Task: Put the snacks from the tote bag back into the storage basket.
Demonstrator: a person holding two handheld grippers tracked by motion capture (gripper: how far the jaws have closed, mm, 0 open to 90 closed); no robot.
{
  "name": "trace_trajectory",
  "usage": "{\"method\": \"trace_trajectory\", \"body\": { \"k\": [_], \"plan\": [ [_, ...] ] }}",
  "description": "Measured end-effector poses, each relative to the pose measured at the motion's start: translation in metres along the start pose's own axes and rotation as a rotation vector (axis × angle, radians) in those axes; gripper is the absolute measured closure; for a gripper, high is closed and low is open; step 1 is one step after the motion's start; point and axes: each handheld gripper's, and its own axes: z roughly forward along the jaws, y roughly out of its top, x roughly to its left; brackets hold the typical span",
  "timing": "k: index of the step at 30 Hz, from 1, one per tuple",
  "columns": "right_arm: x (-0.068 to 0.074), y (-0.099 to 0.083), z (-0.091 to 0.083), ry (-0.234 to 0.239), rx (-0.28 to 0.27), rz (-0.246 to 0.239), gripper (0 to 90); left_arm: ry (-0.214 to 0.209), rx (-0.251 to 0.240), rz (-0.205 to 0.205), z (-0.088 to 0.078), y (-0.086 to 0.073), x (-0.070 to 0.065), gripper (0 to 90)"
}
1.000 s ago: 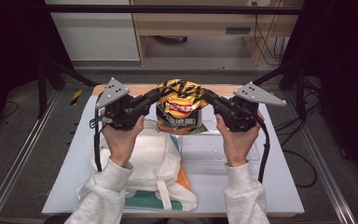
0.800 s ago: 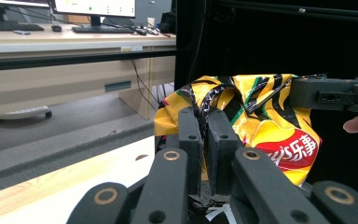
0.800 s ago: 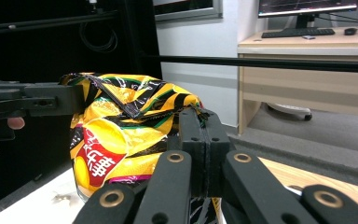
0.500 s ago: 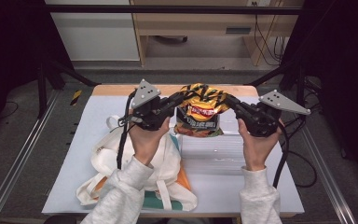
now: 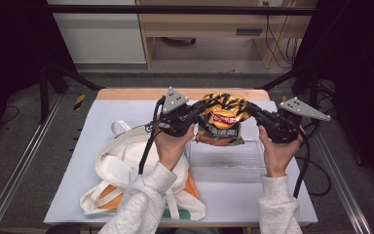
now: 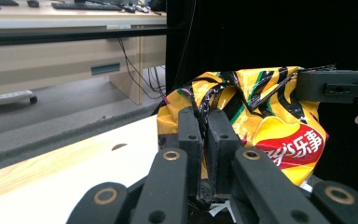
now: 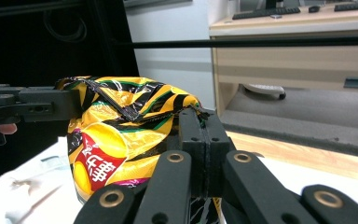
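A yellow-and-black striped chip bag (image 5: 221, 122) with a red logo hangs upright over the table, held by its top edge at both ends. My left gripper (image 5: 202, 108) is shut on the bag's top left corner, and in the left gripper view its jaws (image 6: 204, 116) pinch the crumpled seam of the chip bag (image 6: 270, 135). My right gripper (image 5: 251, 108) is shut on the top right corner, and in the right gripper view it (image 7: 204, 122) clamps the chip bag (image 7: 121, 140) at the seam. The bag's bottom hangs just over the far rim of a clear plastic container (image 5: 229, 163).
A white tote bag (image 5: 121, 165) with orange and green print lies crumpled at the left of the white table mat (image 5: 282, 204). The wooden table edge (image 5: 126, 93) runs along the far side. Metal rails flank the table.
Both hands have carried the chip bag to the right and a little lower, from over the tote bag's edge to above the clear container. Both grips are unchanged.
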Motion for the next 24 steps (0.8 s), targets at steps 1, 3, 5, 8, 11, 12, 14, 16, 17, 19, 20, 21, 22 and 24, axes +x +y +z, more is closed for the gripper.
{"method": "trace_trajectory", "body": {
  "k": [1,3,5,8,11,12,14,16,17,19,20,21,22,24],
  "plan": [
    [-0.002,-0.001,0.002,-0.004,0.005,0.001,90.0,0.0,0.0,0.0,0.0,0.0,0.0,85.8],
    [-0.006,-0.006,0.006,-0.012,0.02,0.01,90.0,0.007,0.015,-0.005,0.008,-0.006,0.002,85.8],
    [-0.007,-0.007,0.008,-0.014,0.025,0.011,90.0,0.01,0.021,-0.008,0.011,-0.007,0.003,85.8],
    [-0.013,-0.016,0.017,-0.02,0.055,0.031,90.0,0.016,0.047,-0.017,0.018,-0.017,0.007,85.8],
    [-0.015,-0.02,0.021,-0.022,0.069,0.03,90.0,0.02,0.058,-0.021,0.021,-0.021,0.009,85.7],
    [-0.017,-0.024,0.025,-0.018,0.082,0.035,90.0,0.024,0.069,-0.026,0.022,-0.025,0.012,85.7],
    [-0.017,-0.027,0.029,-0.013,0.095,0.049,90.0,0.026,0.075,-0.027,0.023,-0.027,0.013,85.8],
    [-0.018,-0.031,0.032,-0.015,0.107,0.048,90.0,0.033,0.092,-0.027,0.026,-0.031,0.015,85.7],
    [-0.018,-0.032,0.034,-0.019,0.114,0.044,90.0,0.036,0.099,-0.027,0.027,-0.033,0.016,85.6],
    [-0.019,-0.034,0.036,-0.022,0.125,0.047,90.0,0.04,0.108,-0.027,0.028,-0.036,0.016,85.5],
    [-0.019,-0.035,0.037,-0.022,0.128,0.049,90.0,0.043,0.113,-0.027,0.029,-0.039,0.016,85.5],
    [-0.019,-0.035,0.037,-0.022,0.128,0.049,90.0,0.043,0.113,-0.027,0.029,-0.039,0.016,85.6],
    [-0.019,-0.038,0.039,-0.026,0.143,0.049,90.0,0.048,0.119,-0.03,0.03,-0.042,0.017,85.5],
    [-0.019,-0.04,0.042,-0.025,0.154,0.045,90.0,0.052,0.122,-0.034,0.03,-0.045,0.019,85.5]
  ]
}}
